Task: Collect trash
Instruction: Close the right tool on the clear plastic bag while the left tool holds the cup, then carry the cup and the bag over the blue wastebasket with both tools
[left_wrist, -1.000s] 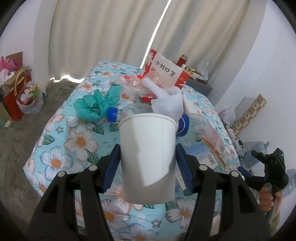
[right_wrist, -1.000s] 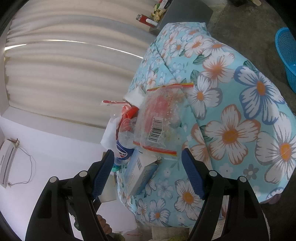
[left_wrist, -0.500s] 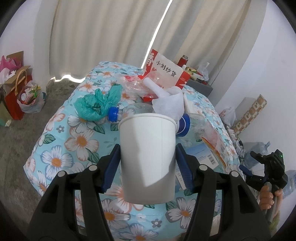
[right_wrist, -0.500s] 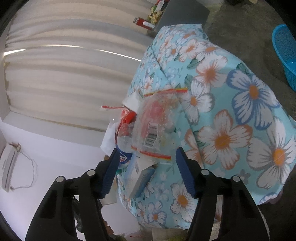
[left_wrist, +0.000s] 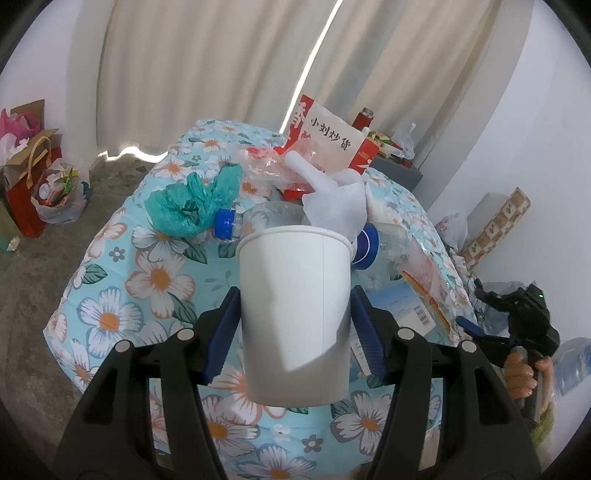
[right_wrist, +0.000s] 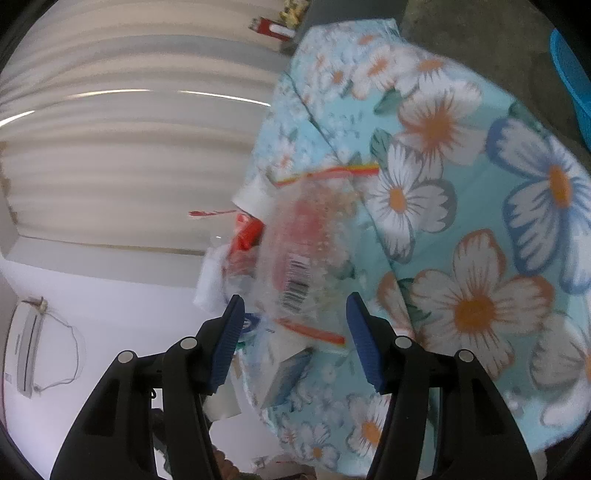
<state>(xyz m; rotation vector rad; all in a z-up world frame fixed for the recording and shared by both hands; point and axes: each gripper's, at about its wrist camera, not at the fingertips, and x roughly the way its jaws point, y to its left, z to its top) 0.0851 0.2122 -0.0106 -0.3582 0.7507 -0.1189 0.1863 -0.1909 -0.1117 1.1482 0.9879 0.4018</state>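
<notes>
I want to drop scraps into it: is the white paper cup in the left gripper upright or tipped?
Upright: the white paper cup stands rim-up, its wide mouth on top, clamped between the left gripper jaws. Its inside is hidden.

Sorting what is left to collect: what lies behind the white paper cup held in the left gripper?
Behind the white paper cup: a crumpled white tissue, a clear bottle with a blue cap and a blue lid on the floral tablecloth. The cup hides the bottle's body.

Left wrist view looks down over floral tablecloth (left_wrist: 110, 317), right wrist view rolled sideways, closer, both sharing it.
</notes>
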